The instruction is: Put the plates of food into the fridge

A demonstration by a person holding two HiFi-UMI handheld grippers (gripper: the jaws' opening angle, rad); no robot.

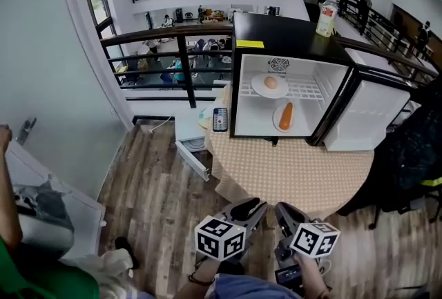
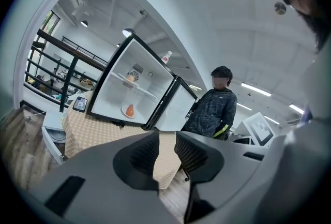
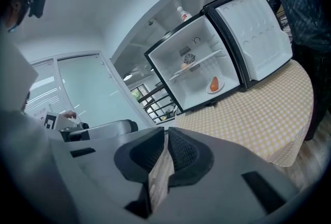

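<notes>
Fridge (image 1: 276, 35) stands open at the far side of the bench (image 1: 290, 170), door (image 1: 366, 114) swung to the right. Both plates are inside and apart from each other. The upper plate (image 1: 257, 88) sits on the wire shelf with a pale round food item (image 1: 270, 82). The lower plate (image 1: 276, 121) sits on the fridge floor with an orange item (image 1: 286, 114). Phone (image 1: 219, 119) lies on the bench just left of the fridge. Bottle (image 1: 327, 18) stands on the fridge top.

Left tongs (image 2: 166, 140): jaws a narrow gap apart, nothing between them, held near the body off the bench edge. Right tongs (image 3: 166, 137): jaws all but touching, empty, beside the left.
</notes>
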